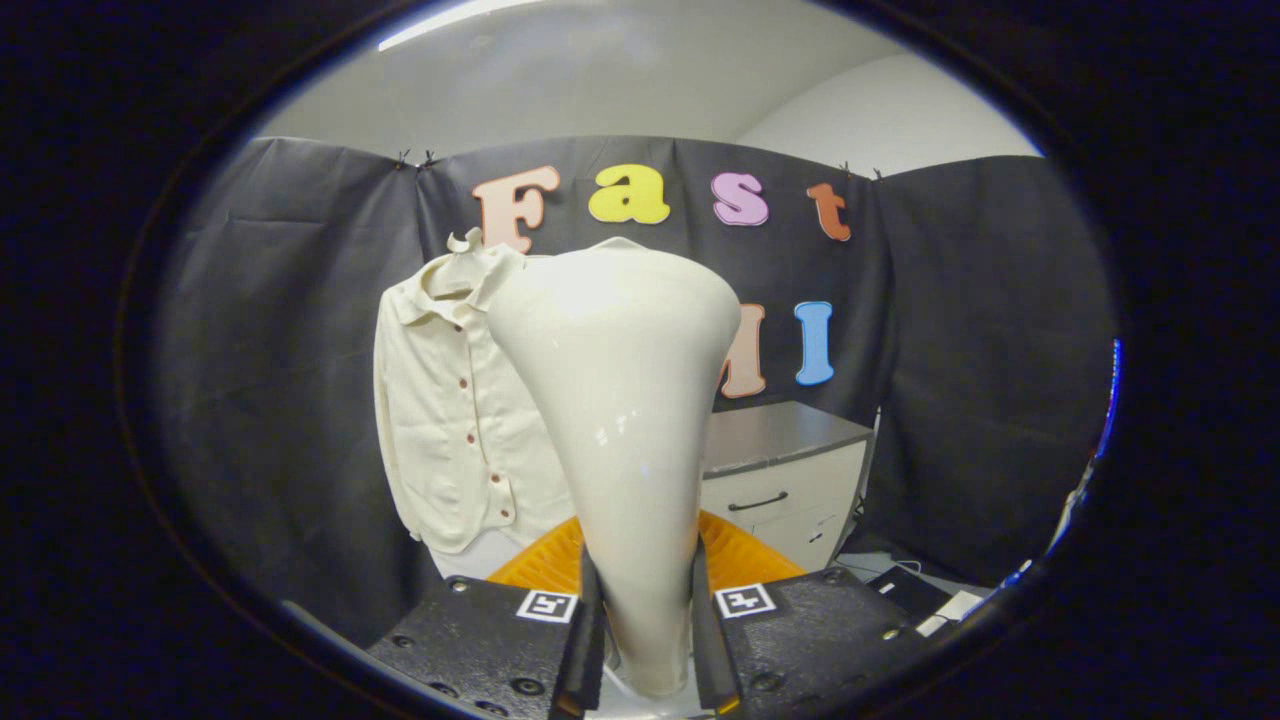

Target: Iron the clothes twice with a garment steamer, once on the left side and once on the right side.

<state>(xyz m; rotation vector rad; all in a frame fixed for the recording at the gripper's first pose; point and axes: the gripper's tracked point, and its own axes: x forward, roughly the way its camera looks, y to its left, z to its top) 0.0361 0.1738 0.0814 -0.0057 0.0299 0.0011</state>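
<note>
While gripper [648, 620] fingers clamp the cream steamer [620, 400] handle, a cream shirt [450, 420] hangs beyond, partly behind it.

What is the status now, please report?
Gripper shut on steamer, head upright. Shirt hangs beyond the fingers against the black cloth, steamer apparently not yet touching it. Cabinet off to the side, nothing in the way.

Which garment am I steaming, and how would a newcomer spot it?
Start at the black cloth wall: the cream shirt hangs against it, beside the grey-topped drawer cabinet. It lies beyond the cream garment steamer, which the hand-held gripper clamps by the handle. Its collar and row of dark red buttons set it apart.
</note>
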